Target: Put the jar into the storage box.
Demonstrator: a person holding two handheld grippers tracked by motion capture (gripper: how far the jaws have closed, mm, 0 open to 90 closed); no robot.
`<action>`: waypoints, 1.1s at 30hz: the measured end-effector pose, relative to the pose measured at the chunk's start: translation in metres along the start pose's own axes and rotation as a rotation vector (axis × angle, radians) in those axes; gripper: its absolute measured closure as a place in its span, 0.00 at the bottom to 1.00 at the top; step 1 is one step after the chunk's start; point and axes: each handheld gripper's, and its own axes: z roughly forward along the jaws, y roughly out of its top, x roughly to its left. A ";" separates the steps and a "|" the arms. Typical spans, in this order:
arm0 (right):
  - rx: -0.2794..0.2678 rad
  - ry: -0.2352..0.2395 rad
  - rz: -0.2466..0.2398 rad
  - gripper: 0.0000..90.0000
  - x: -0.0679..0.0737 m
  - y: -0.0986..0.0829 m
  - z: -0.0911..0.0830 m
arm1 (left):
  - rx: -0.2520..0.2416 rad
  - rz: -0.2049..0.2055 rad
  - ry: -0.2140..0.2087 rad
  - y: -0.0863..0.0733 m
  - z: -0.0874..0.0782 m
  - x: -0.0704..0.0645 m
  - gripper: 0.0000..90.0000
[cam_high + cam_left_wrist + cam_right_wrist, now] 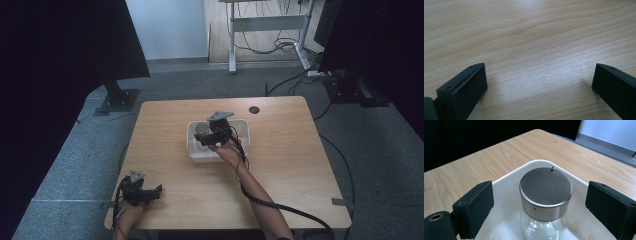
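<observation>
At the near left corner I keep my left gripper (159, 190) low over the bare table (290, 165), jaws spread wide w/ nothing between. Farther, at the table centre, my right gripper (539, 202) hangs over the white tray (506, 176), jaws spread on both sides of the glass jar (545, 197) w/ steel lid, not touching it.

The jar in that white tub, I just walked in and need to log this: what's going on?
A person works at a wooden table with two handheld grippers. The right gripper is open, its jaws standing on either side of a glass jar with a metal lid, not touching it. The jar stands upright in a white tub. The left gripper is open over bare tabletop near the front left corner.
</observation>
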 end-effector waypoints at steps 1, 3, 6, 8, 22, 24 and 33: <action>0.004 0.002 -0.002 0.08 0.001 0.000 -0.001 | 0.000 0.000 0.000 0.000 0.000 0.000 0.00; 0.012 0.001 -0.012 0.07 0.002 0.000 -0.004 | 0.000 0.000 0.000 0.000 0.000 0.000 0.00; 0.016 0.004 -0.031 0.07 0.005 0.000 -0.008 | 0.000 0.000 0.000 0.000 0.000 0.000 0.00; 0.019 0.006 -0.038 0.07 0.006 0.001 -0.010 | -0.001 0.000 0.000 0.000 0.000 0.000 0.00; 0.026 0.003 -0.075 0.07 0.014 0.001 -0.032 | 0.000 0.000 0.000 0.000 0.000 0.000 0.00; 0.030 0.004 -0.077 0.07 0.014 0.000 -0.034 | 0.000 0.000 0.000 0.000 0.000 0.000 0.00; 0.043 -0.004 -0.092 0.07 0.015 -0.004 -0.044 | 0.000 -0.001 0.000 0.000 0.000 0.000 0.00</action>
